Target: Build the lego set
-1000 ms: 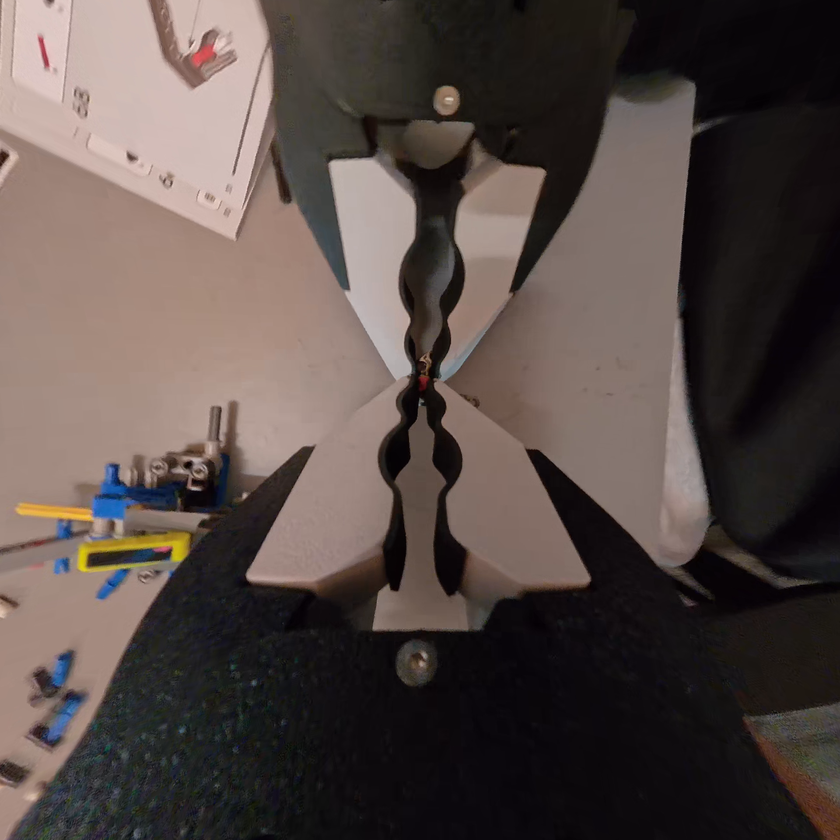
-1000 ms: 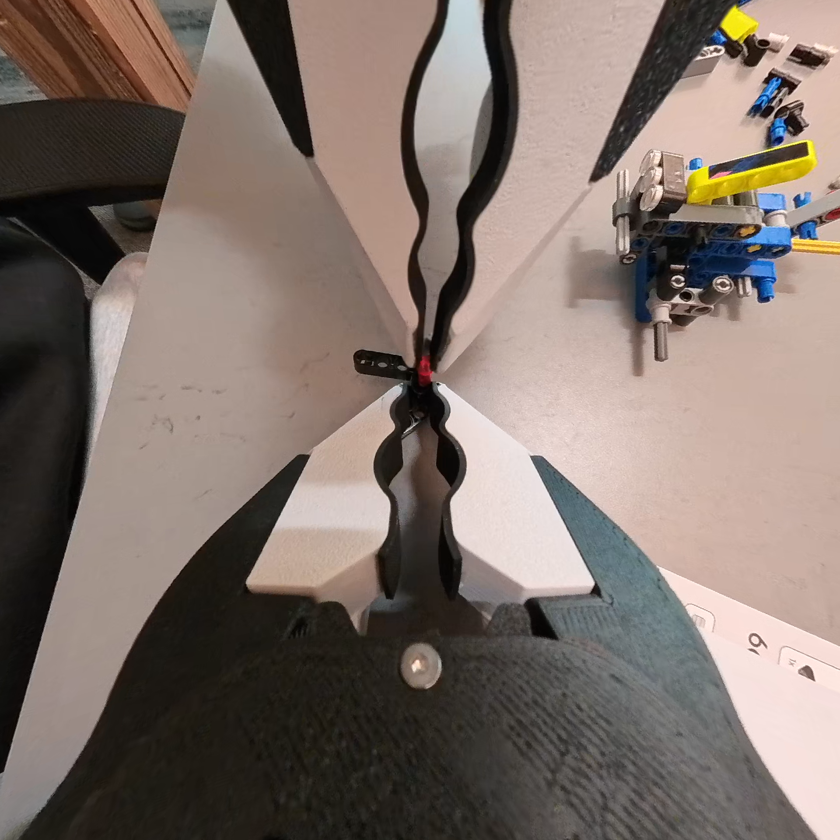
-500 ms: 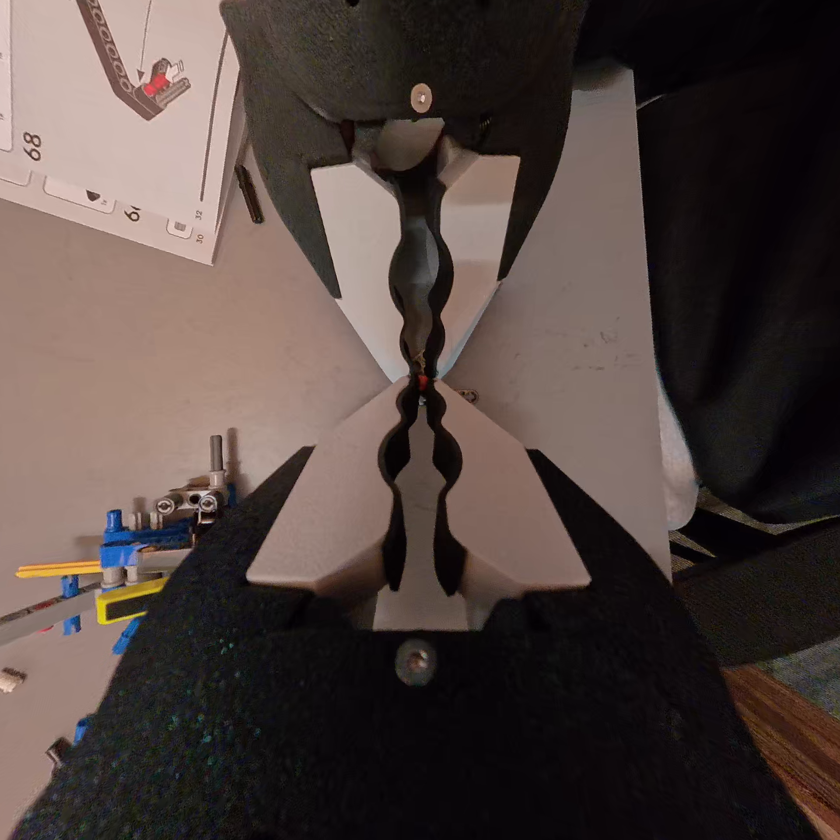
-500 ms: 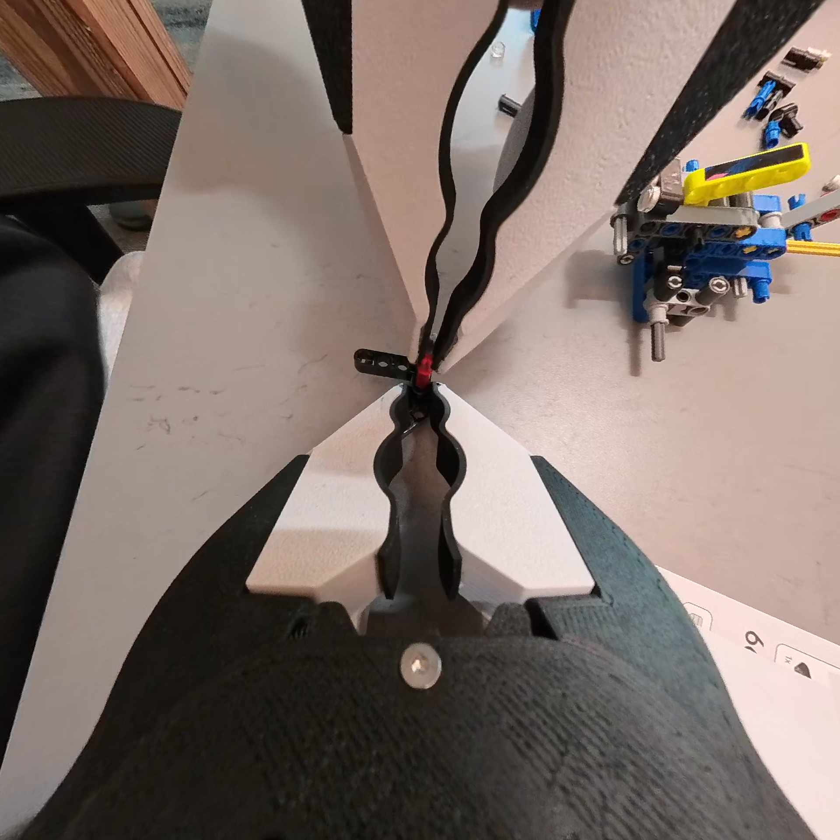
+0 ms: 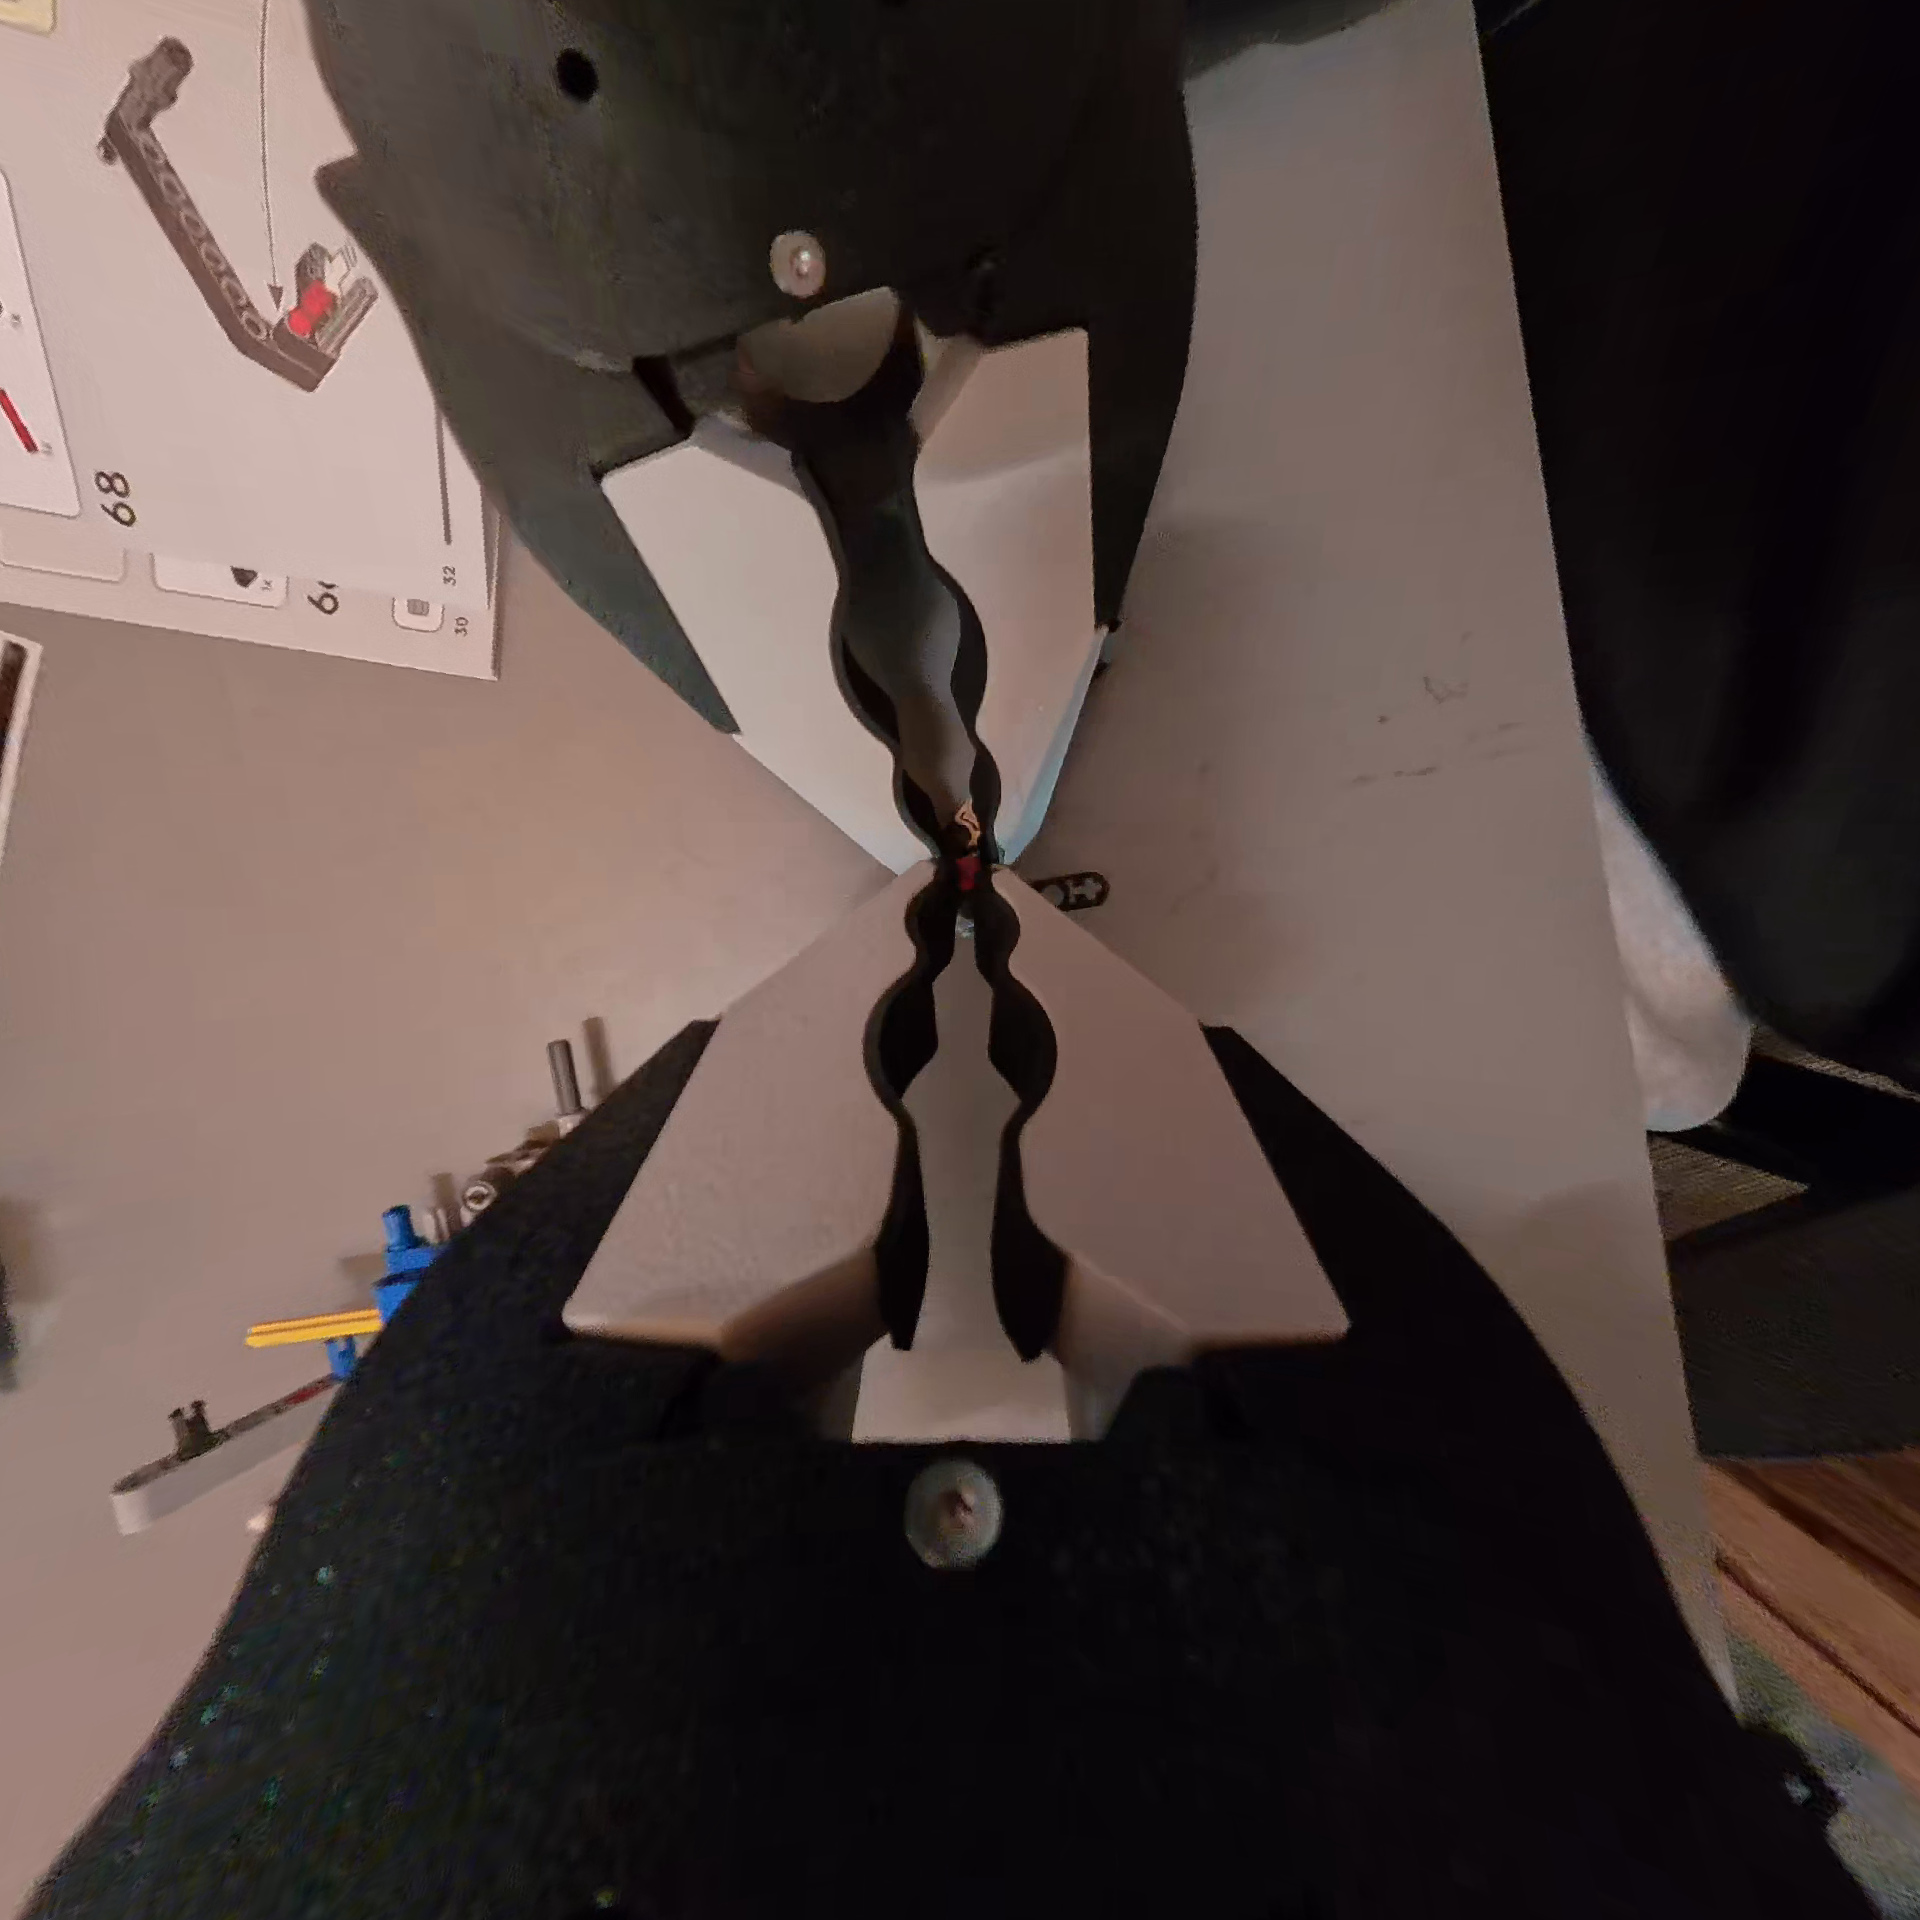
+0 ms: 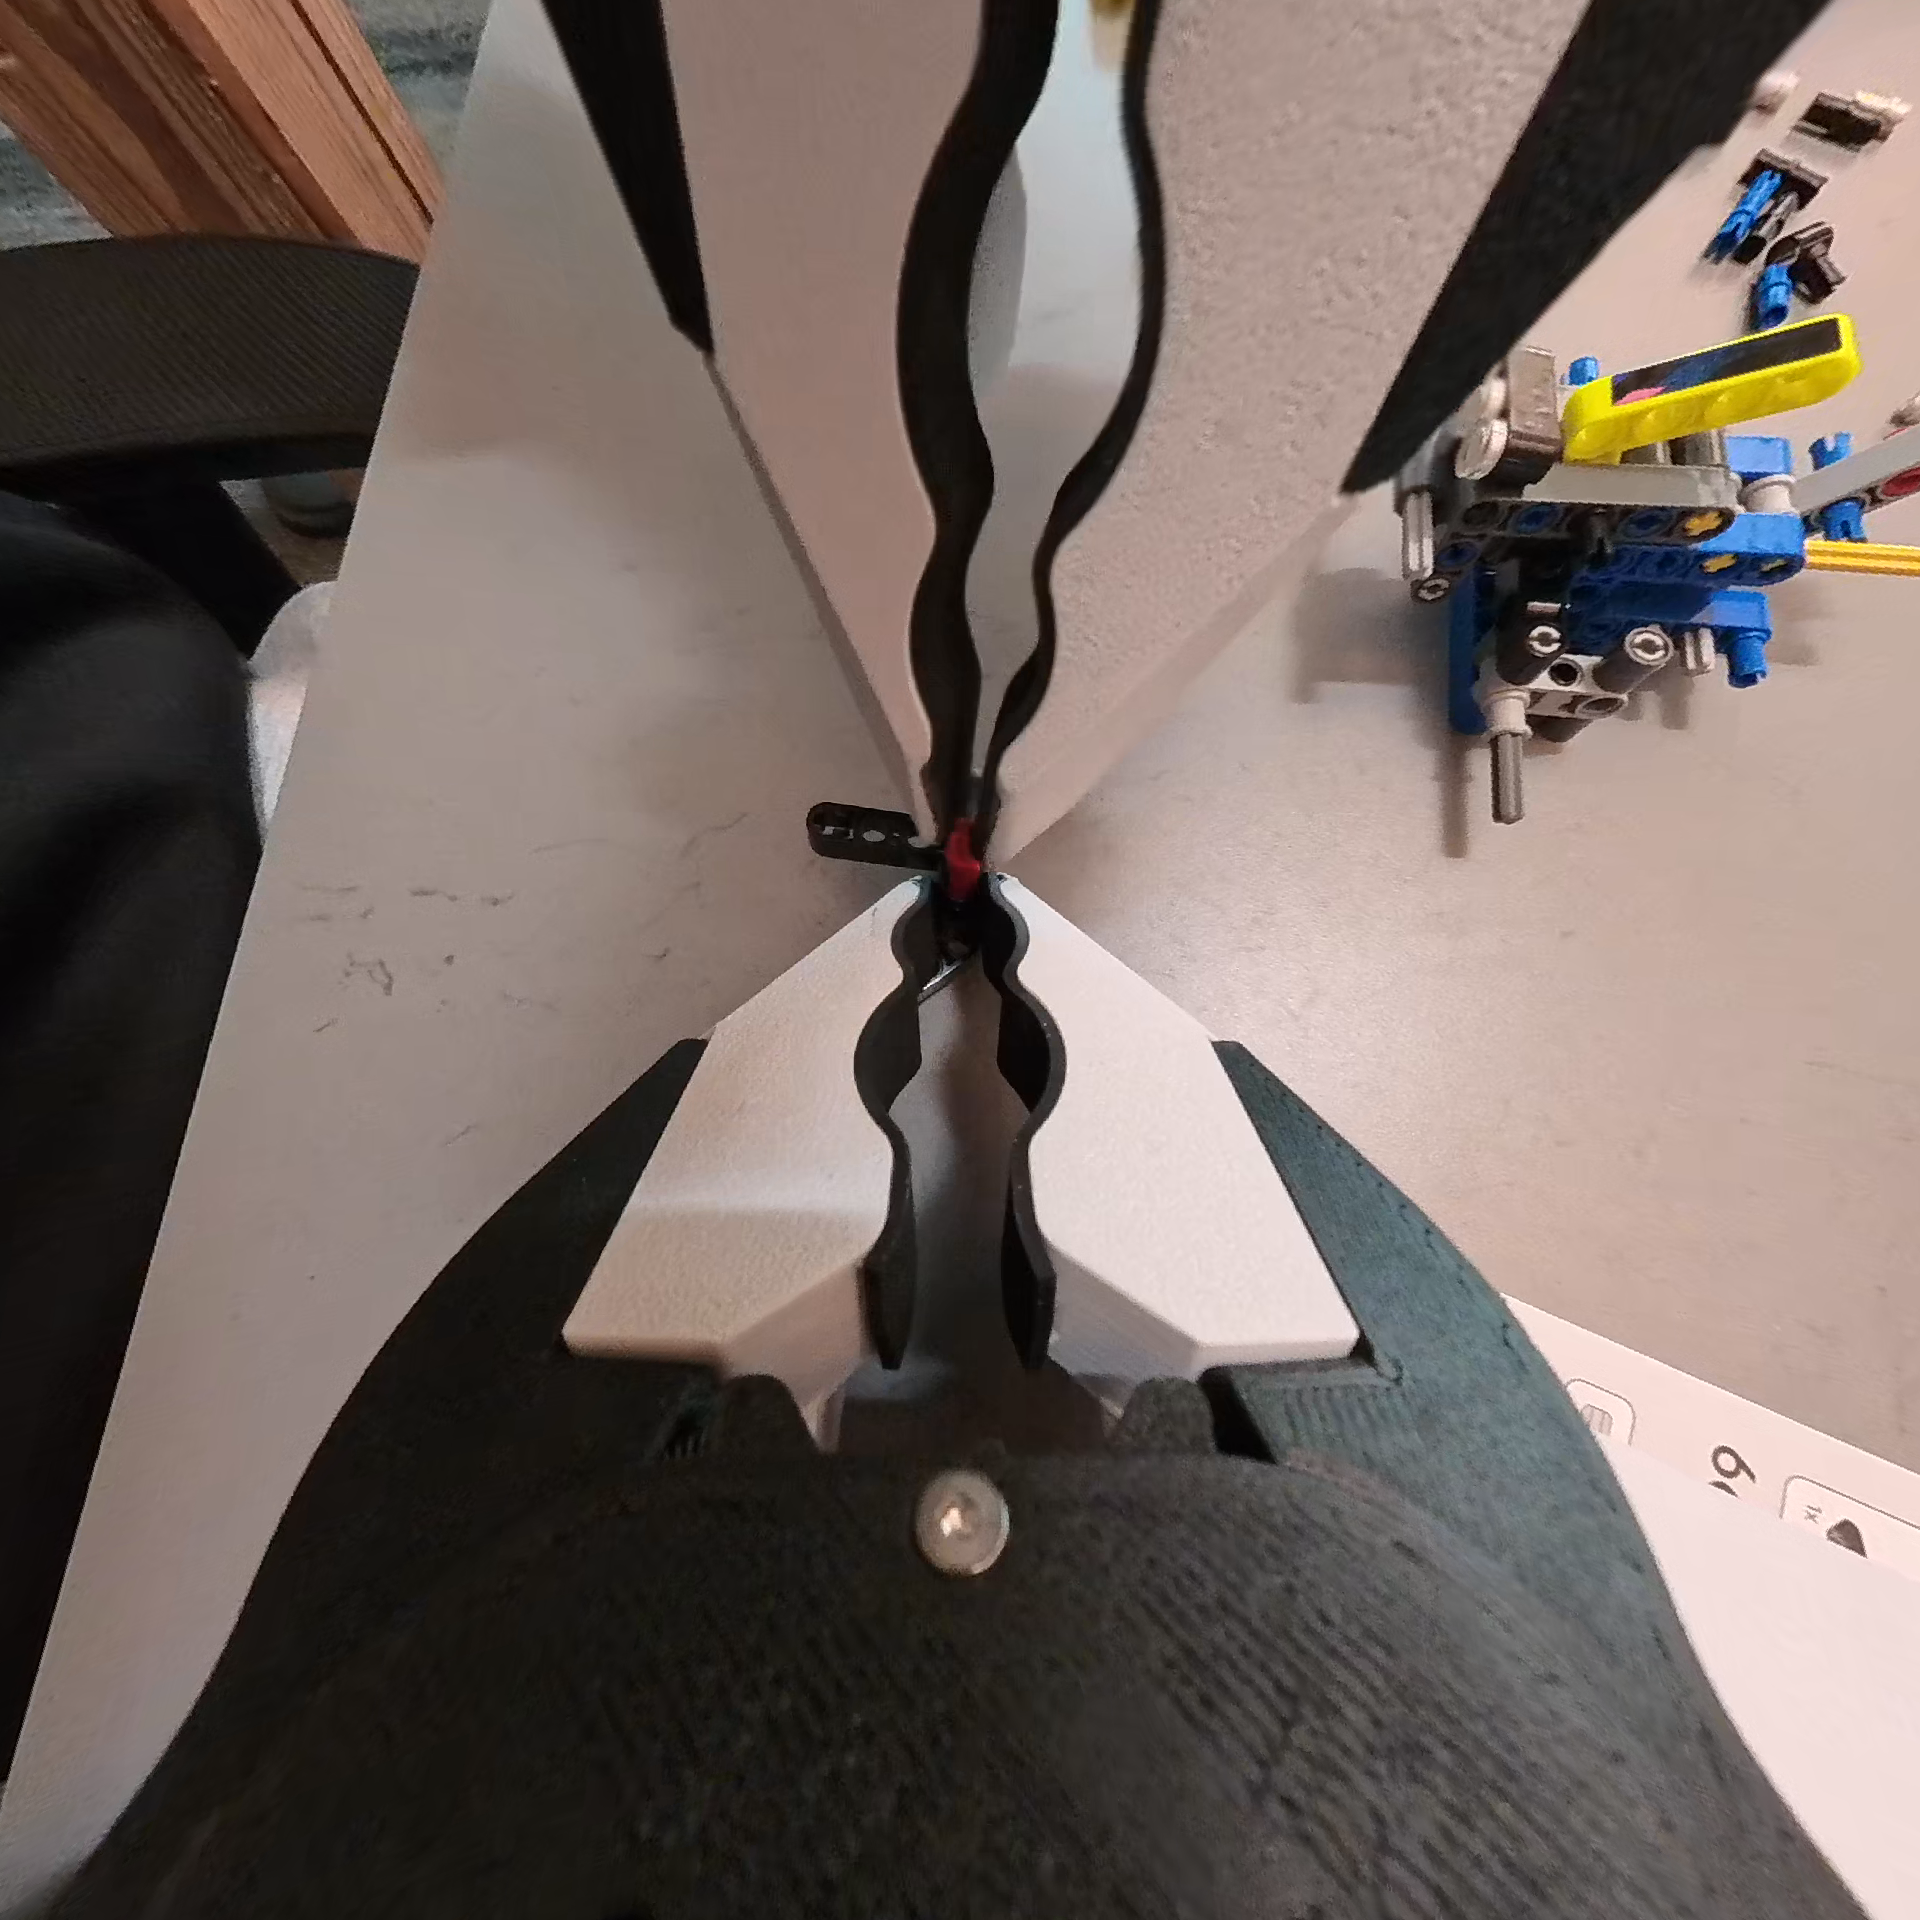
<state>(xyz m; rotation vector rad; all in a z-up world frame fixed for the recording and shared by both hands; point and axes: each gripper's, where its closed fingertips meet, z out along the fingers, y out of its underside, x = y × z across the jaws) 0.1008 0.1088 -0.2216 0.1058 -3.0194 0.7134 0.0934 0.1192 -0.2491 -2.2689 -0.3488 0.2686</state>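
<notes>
Booklet (image 5: 239, 343) looms nearer than 1 second ago; both claws unchanged, clamped tip-to-tip.

Left wrist view: instruction booklet (image 5: 239, 312) now sits lower and nearer, more of its page showing; the brick model (image 5: 416, 1247) has slid mostly behind the gripper body. Right wrist view: the left gripper (image 6: 961, 821) leans further right, covering more of the model.

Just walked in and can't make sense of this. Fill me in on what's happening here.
Two hand-held claws meet tip to tip above a grey table. The right claw is shut on a black beam, and the left claw pinches a red pin at that beam. A half-built blue model, loose parts and an instruction booklet lie nearby.
</notes>
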